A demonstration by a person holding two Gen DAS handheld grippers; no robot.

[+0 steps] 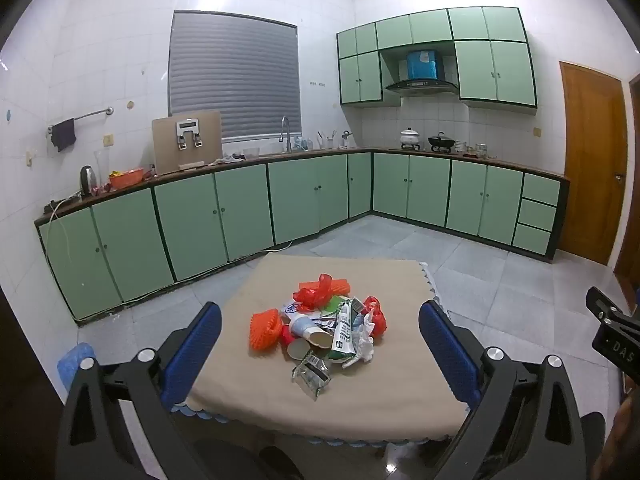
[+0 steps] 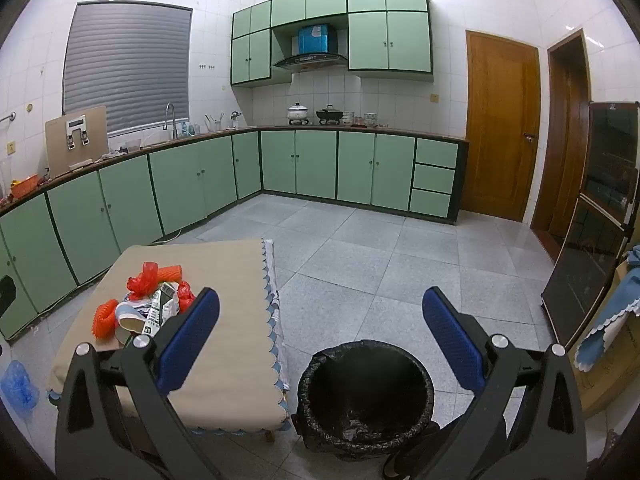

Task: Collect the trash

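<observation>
A heap of trash [image 1: 324,328] lies in the middle of a small table with a beige cloth [image 1: 400,392]: orange foam nets, red plastic bags, paper cups, wrappers and a clear packet. My left gripper [image 1: 320,344] is open and empty, held above the table's near side with the heap between its blue fingers [image 1: 192,352]. My right gripper [image 2: 320,328] is open and empty, above a bin lined with a black bag [image 2: 366,396] on the floor right of the table [image 2: 236,344]. The heap [image 2: 140,304] also shows in the right wrist view.
Green kitchen cabinets [image 1: 192,216] run along the left and back walls. A wooden door [image 2: 500,124] and a dark glass cabinet [image 2: 592,232] stand on the right. A blue bag [image 2: 18,384] lies on the grey tiled floor left of the table.
</observation>
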